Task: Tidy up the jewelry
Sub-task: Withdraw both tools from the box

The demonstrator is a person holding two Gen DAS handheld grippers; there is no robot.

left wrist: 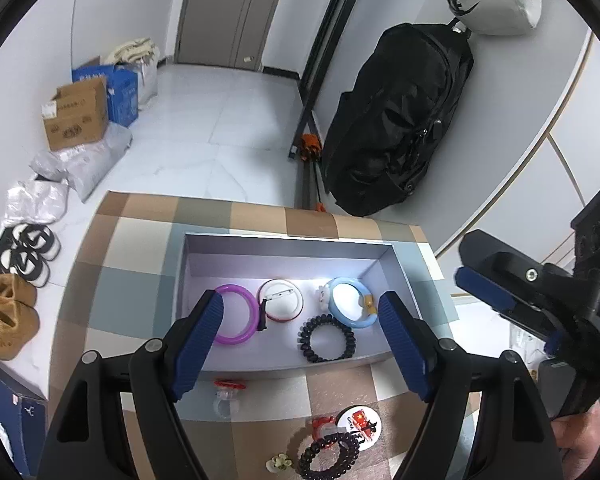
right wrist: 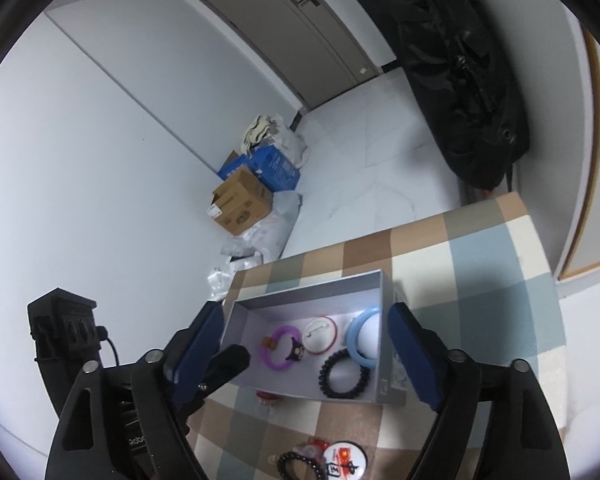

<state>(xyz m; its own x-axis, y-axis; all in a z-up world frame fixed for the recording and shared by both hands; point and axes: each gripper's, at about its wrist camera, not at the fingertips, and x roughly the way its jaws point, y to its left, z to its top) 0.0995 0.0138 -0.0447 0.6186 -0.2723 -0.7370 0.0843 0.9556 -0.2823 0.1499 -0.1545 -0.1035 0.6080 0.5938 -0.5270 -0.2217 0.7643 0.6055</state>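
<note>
A grey box (left wrist: 284, 240) lies on the checked tablecloth (left wrist: 140, 240). Inside it lie a purple bangle (left wrist: 236, 316), a white pin badge (left wrist: 282, 300), a blue bangle (left wrist: 352, 300) and a black coil hair tie (left wrist: 326, 338). In front of the box lie a red-topped clear ring (left wrist: 226, 394), a flag badge (left wrist: 358, 426) and a black bead bracelet (left wrist: 328, 454). My left gripper (left wrist: 300, 298) hovers open over the box's near side and grips nothing. My right gripper (right wrist: 307, 311) is open above the box (right wrist: 308, 284), also with nothing held.
A black bag (left wrist: 400, 120) leans on the wall beyond the table's far edge. Cardboard and blue boxes (left wrist: 80, 112), plastic bags and shoes (left wrist: 12, 316) line the floor on the left. A small flower piece (left wrist: 280, 462) lies near the bracelet.
</note>
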